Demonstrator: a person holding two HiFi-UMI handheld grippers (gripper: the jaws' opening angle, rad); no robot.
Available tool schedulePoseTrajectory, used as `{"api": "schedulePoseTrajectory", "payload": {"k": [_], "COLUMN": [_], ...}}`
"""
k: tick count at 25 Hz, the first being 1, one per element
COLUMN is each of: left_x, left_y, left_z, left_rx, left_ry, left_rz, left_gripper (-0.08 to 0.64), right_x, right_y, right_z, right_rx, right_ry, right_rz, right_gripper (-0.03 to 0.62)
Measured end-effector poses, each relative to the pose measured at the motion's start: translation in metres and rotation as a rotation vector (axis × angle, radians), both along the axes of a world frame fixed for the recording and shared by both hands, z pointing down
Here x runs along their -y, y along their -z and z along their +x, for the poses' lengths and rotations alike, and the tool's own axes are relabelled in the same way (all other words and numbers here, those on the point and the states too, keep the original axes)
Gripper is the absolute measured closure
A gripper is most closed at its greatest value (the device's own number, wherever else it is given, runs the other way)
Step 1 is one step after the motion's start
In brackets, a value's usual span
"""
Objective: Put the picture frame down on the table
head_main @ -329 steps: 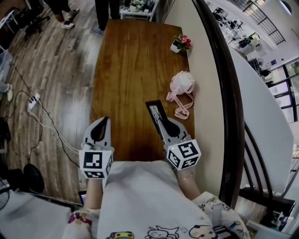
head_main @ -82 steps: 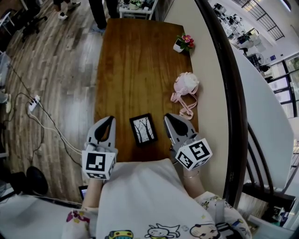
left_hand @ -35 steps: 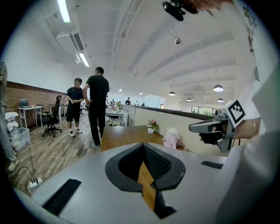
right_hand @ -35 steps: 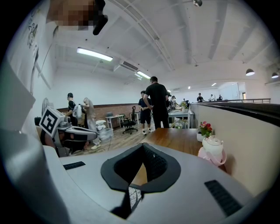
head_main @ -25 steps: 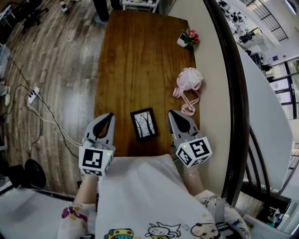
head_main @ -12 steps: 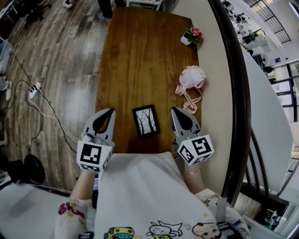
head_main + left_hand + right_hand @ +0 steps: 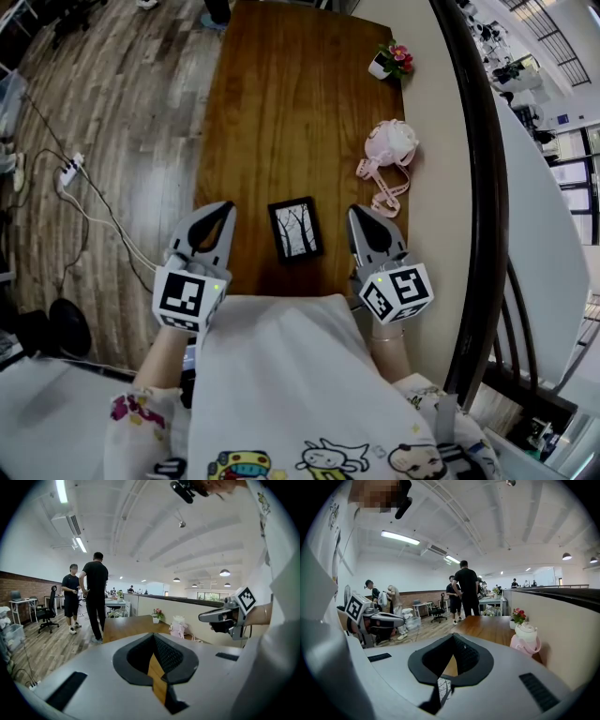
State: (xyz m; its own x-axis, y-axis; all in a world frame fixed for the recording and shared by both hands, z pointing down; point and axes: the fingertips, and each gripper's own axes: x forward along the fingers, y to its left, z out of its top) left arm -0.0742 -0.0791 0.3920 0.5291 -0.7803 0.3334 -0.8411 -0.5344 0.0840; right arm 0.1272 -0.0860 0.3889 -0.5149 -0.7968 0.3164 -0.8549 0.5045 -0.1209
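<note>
Left tongs (image 7: 222,212) and right tongs (image 7: 361,216) sit closed, empty, flanking the picture frame (image 7: 295,228) lying flat on the counter (image 7: 281,94); we judge the task done.

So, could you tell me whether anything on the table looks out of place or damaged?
Nothing stands out. The picture frame lies flat on the table, just slightly turned against its edge; the pink bottle and flower pot stand upright, nothing spilled.

**Frame between the grippers at the table's near end**

In the head view, the picture frame (image 7: 297,228) lies on the table (image 7: 281,112) at centre. The left gripper (image 7: 225,208) is at its left and the right gripper (image 7: 361,214) at its right, both apart from it. A strapped bag (image 7: 389,145) sits upper right, with a flower pot (image 7: 391,61) beyond it.
</note>
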Motion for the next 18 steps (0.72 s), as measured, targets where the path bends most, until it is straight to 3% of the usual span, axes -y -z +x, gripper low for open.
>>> {"api": "schedulePoseTrajectory", "payload": {"k": [18], "left_x": [-0.0037], "left_y": [-0.0028], "left_z": [-0.0072], "left_rx": [-0.008], "left_ry": [0.030], "left_rz": [-0.008], "left_gripper": [0.558], "right_x": [-0.0055], "right_y": [-0.0070], "right_z": [-0.0029], "right_rx": [-0.014], "right_ry": [0.012], "right_rz": [-0.026], "right_gripper": [0.592]}}
